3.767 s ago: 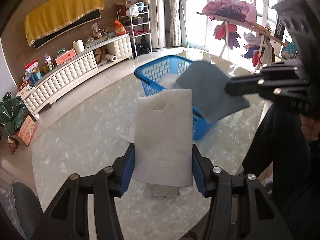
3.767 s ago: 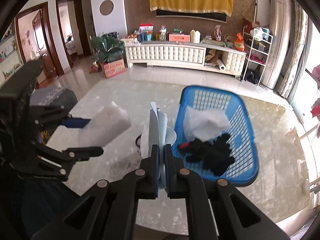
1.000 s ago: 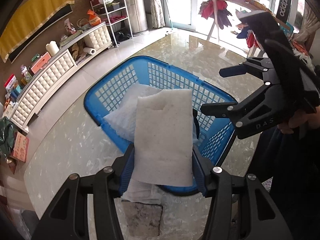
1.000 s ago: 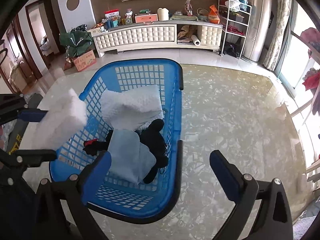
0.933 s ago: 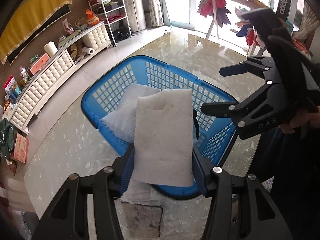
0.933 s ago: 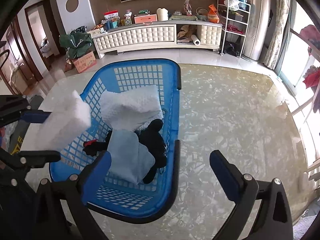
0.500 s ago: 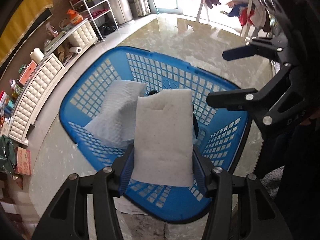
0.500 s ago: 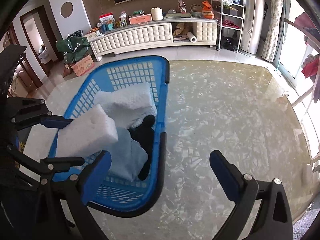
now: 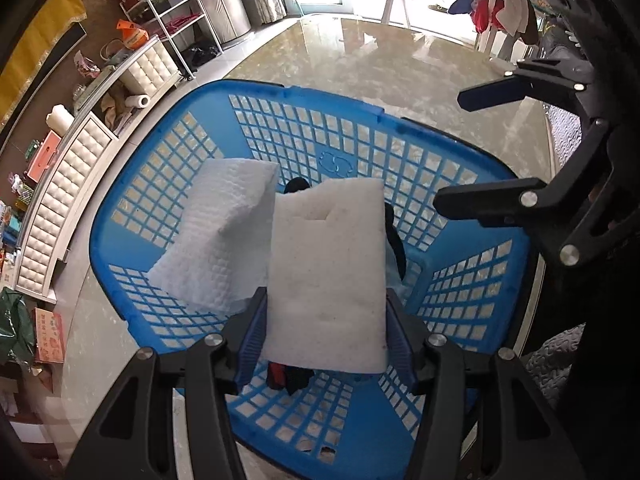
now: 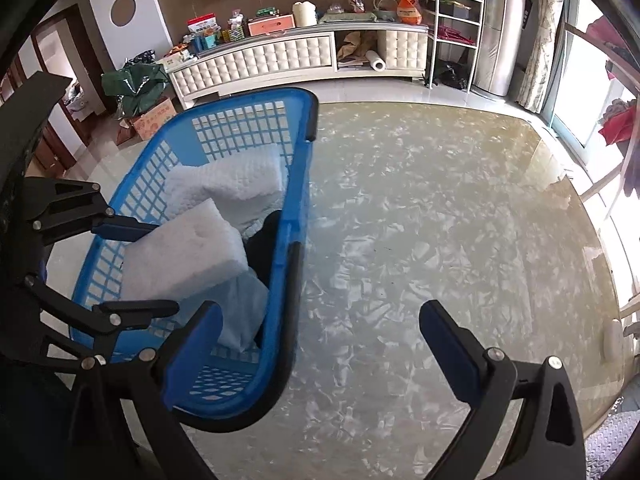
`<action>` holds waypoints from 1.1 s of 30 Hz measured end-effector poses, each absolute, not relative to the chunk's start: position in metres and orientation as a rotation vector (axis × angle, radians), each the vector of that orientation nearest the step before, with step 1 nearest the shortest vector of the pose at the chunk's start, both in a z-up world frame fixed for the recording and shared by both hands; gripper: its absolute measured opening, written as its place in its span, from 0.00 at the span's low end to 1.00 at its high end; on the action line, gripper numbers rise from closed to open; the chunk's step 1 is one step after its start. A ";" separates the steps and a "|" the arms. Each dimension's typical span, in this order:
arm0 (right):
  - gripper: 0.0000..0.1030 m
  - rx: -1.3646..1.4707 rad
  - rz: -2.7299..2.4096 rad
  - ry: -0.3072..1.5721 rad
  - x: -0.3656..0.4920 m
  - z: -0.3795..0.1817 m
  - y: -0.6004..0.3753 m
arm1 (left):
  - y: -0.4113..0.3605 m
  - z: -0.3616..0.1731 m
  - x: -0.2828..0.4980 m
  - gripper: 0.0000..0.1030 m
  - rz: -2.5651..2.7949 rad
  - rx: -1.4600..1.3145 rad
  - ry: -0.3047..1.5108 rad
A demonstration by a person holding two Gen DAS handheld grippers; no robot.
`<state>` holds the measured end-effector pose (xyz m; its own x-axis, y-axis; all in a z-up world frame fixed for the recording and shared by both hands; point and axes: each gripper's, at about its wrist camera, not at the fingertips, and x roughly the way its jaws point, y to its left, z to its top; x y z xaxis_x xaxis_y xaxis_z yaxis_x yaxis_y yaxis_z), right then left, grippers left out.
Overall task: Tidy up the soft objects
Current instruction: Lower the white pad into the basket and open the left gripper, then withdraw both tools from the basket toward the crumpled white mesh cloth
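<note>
One blue plastic laundry basket [image 9: 304, 96] with lattice walls, a rounded rim and black handle grips stands on the glossy marbled beige surface [image 10: 440, 220], and it holds several soft things. Against its far wall leans a white quilted pad [image 9: 224, 236] with a dimpled, waffle-like texture, thick and rectangular, tilted up on one edge. Beside and partly under it lies a dark black fabric item [image 9: 396, 248], crumpled, with a small red part showing near the basket floor, and a pale blue smooth folded cloth [image 10: 244, 308] lies flat at the near end. The left tool [image 9: 326, 336] hangs over the basket's interior, its blue-padded jaws pressed against the two long sides of a white rectangular foam sponge block [image 9: 328, 272]; the block is matte, finely pitted, lightly speckled, and has a small notch in its far edge. In the right wrist view the block sits above the blue cloth, within the basket's outline; whether it touches anything beneath cannot be told. The right tool [image 10: 320, 344] holds nothing, its jaws spread wide, one blue pad above the basket's near corner and the other over the bare surface just beside the basket. Beyond the surface a cream tufted low cabinet [image 10: 280, 60] carries boxes and bottles.
</note>
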<state>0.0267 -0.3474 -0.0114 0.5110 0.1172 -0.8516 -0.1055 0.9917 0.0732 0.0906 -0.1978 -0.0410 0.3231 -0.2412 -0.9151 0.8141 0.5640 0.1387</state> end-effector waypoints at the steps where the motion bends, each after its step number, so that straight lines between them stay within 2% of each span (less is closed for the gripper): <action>1: 0.96 0.015 0.133 1.028 0.027 -0.012 -0.349 | -0.198 -0.039 0.092 0.51 -0.768 0.672 1.014; 13: 0.96 0.035 0.127 1.026 0.025 -0.010 -0.356 | -0.208 -0.037 0.096 0.54 -0.795 0.686 1.015; 14: 0.96 0.038 0.129 1.026 0.024 -0.009 -0.356 | -0.209 -0.038 0.097 0.58 -0.795 0.687 1.016; 15: 0.96 0.039 0.131 1.025 0.024 -0.009 -0.355 | -0.210 -0.038 0.097 0.69 -0.794 0.690 1.015; 17: 0.96 0.038 0.126 1.023 0.024 -0.009 -0.356 | -0.211 -0.039 0.099 0.80 -0.785 0.697 1.018; 20: 0.96 0.044 0.115 1.030 0.024 -0.010 -0.356 | -0.211 -0.039 0.100 0.84 -0.751 0.711 1.008; 24: 0.96 0.053 0.113 1.026 0.023 -0.008 -0.358 | -0.210 -0.037 0.097 1.00 -0.734 0.732 0.992; 33: 0.96 0.035 0.104 1.004 0.020 -0.001 -0.349 | -0.198 -0.017 0.095 1.00 -0.678 0.669 0.940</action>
